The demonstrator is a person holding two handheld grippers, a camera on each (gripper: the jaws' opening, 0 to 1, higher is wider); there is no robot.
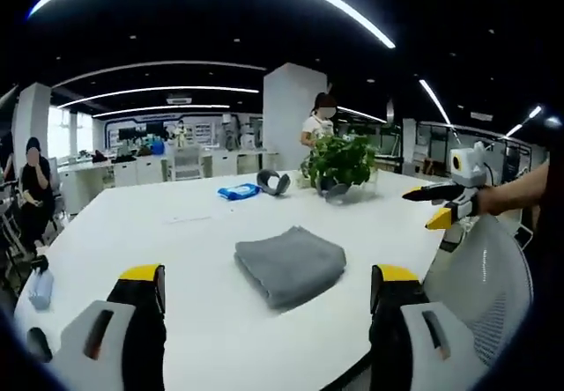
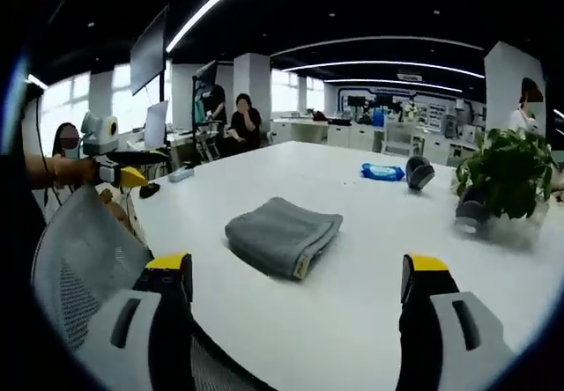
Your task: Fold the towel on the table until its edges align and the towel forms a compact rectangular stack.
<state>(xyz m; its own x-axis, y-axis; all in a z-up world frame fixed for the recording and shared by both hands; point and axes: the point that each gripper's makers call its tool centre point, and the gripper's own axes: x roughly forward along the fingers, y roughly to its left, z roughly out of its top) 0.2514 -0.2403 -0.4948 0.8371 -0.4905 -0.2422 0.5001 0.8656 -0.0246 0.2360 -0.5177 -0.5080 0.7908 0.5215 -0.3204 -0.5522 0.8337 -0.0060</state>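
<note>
left gripper (image 1: 267,290), nearest the lens in the left gripper view, stands with jaws wide and nothing between them, held back off the white table (image 1: 176,232) edge. right gripper (image 2: 300,281) in the right gripper view likewise: jaws spread wide, empty, hovering over the near edge above a mesh chair back (image 2: 75,259). the grey towel (image 1: 290,264) lies well ahead of both, near the table's middle, already doubled into a thick, roughly rectangular stack with layered edges showing at one side (image 2: 284,235); a small tag pokes out at a corner. both grippers sit apart from it, likely because the fold looks close to finished, though the edges seem slightly uneven. beyond the towel stand a potted plant (image 1: 340,164), a blue packet (image 1: 238,192) and a dark curved object (image 1: 273,181), all clear of the folding area. people sit or stand at desks in the background.
</note>
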